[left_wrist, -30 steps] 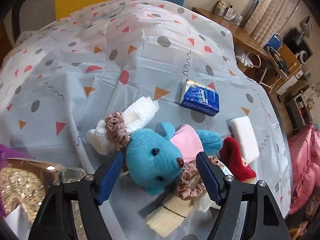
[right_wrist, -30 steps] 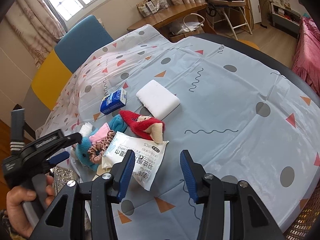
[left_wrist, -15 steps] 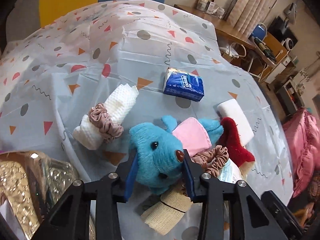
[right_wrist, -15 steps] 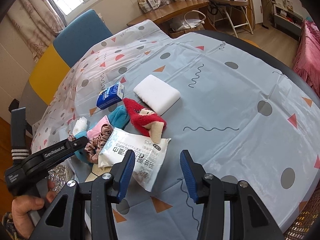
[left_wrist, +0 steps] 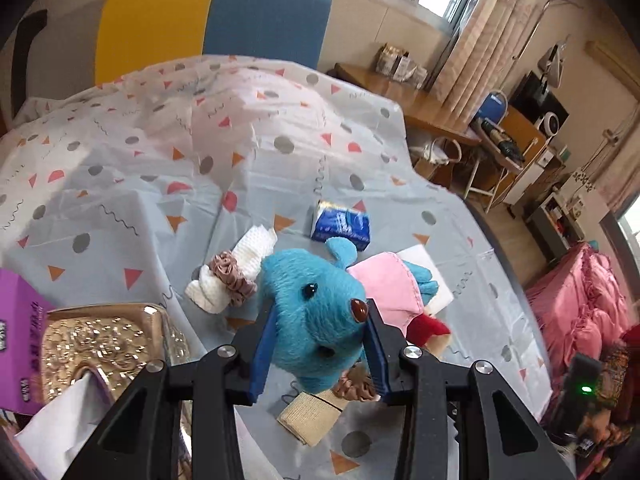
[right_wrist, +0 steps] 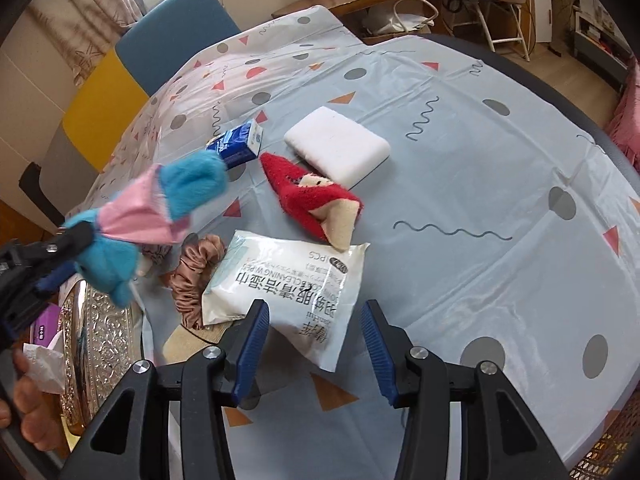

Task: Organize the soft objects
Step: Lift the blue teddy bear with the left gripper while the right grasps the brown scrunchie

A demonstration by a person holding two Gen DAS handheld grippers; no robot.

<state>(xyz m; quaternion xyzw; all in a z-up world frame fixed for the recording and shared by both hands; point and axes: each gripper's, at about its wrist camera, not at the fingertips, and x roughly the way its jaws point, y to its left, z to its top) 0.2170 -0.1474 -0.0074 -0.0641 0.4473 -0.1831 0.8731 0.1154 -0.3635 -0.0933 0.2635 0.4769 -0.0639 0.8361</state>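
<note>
The left gripper (left_wrist: 318,350) has its jaws closed on the head of the blue plush toy (left_wrist: 316,312), lifted above the desk (right_wrist: 480,184). Carry it steadily toward the gold tray (left_wrist: 96,340), keeping the squeeze firm. The right gripper (right_wrist: 314,350) is open, holding nothing. Beside the toy: two scrunchies, one wipes pack (right_wrist: 288,280), one tissue pack (left_wrist: 340,226).

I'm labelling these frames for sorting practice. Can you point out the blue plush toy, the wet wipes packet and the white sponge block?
blue plush toy (left_wrist: 316,312): left wrist view, on its face.
wet wipes packet (right_wrist: 292,292): right wrist view, on the printed front.
white sponge block (right_wrist: 338,144): right wrist view, on its top face.
</note>
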